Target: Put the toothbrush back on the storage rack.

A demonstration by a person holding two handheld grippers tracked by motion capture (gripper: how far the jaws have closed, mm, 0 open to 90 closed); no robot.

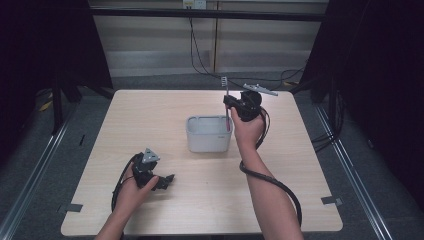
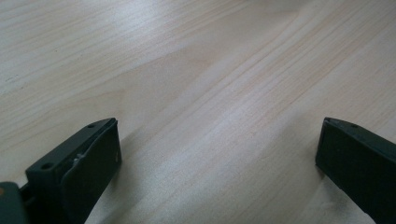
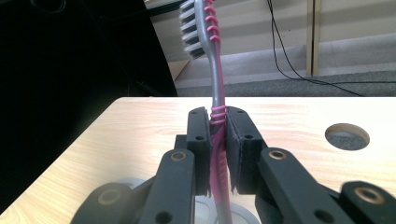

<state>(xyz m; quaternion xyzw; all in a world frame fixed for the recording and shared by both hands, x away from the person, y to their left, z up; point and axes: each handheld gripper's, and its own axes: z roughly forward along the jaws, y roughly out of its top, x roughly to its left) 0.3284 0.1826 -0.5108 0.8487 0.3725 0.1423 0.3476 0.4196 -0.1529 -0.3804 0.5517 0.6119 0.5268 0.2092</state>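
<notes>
A grey and pink toothbrush stands upright, bristle head up, clamped between the jaws of my right gripper. In the high view my right gripper holds the toothbrush over the right rim of a white rectangular container, with the handle's lower end reaching down inside it. My left gripper rests low on the wooden table near the front left. Its jaws stand wide apart over bare wood, and my left gripper holds nothing.
A round cable hole is cut in the tabletop ahead of the right gripper. Black cables trail over the floor behind the table. Dark curtains flank both sides, and metal rails run along the floor.
</notes>
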